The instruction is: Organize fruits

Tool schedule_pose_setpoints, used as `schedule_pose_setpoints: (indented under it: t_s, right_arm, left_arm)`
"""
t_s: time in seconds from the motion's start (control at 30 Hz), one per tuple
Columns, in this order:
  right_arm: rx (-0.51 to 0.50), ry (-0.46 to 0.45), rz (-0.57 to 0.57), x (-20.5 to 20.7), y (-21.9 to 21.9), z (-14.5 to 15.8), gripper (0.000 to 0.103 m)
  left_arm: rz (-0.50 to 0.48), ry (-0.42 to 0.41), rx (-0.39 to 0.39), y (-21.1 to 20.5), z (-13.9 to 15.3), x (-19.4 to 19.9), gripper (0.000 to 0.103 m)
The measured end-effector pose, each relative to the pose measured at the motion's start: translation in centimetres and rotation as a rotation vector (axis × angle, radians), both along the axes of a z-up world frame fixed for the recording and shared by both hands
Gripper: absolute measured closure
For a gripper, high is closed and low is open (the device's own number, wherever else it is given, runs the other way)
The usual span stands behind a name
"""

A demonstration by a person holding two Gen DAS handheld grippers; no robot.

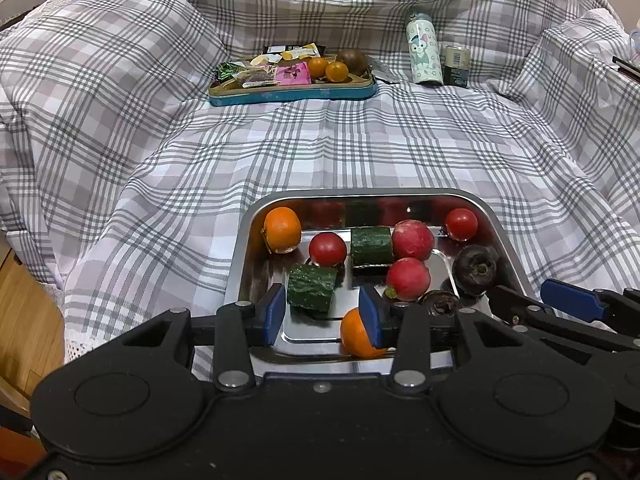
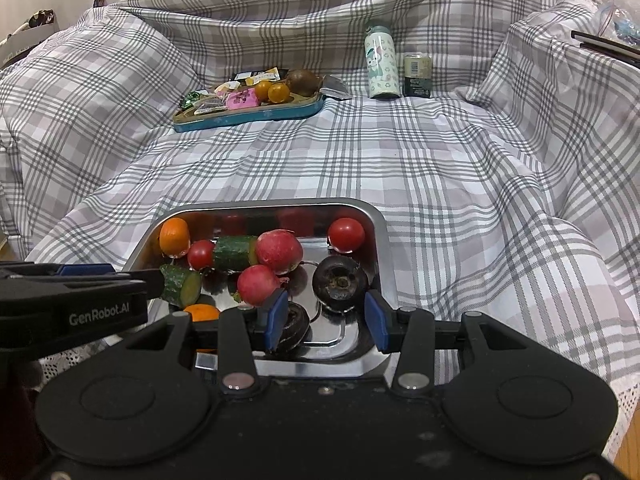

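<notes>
A steel tray on the plaid cloth holds two oranges, two red tomatoes, two cucumber pieces, two pink-red radishes and two dark round fruits. My left gripper is open over the tray's near edge. A cucumber piece lies just ahead of it and an orange sits against its right finger. My right gripper is open over the tray's right near corner. One dark fruit lies just ahead of it and another sits beside its left finger.
A blue tin tray at the back holds snack packets, two small oranges and a brown fruit. A patterned bottle and a small can stand right of it. Wooden floor shows at left.
</notes>
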State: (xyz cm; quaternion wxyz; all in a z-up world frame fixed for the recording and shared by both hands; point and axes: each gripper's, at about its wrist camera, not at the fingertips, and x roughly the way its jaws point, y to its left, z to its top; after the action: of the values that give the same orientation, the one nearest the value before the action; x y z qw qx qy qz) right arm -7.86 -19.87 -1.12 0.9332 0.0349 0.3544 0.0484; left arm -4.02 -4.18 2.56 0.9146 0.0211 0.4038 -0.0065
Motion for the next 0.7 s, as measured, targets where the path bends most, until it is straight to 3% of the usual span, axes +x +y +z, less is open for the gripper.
schedule_pose_setpoints:
  t_s: [0.7]
  right_arm:
    - [-0.016,0.011,0.016,-0.38,0.24,-0.07,0.057]
  left_arm:
    - [0.017,0.012,-0.013,0.44,-0.37,-0.57,0.053]
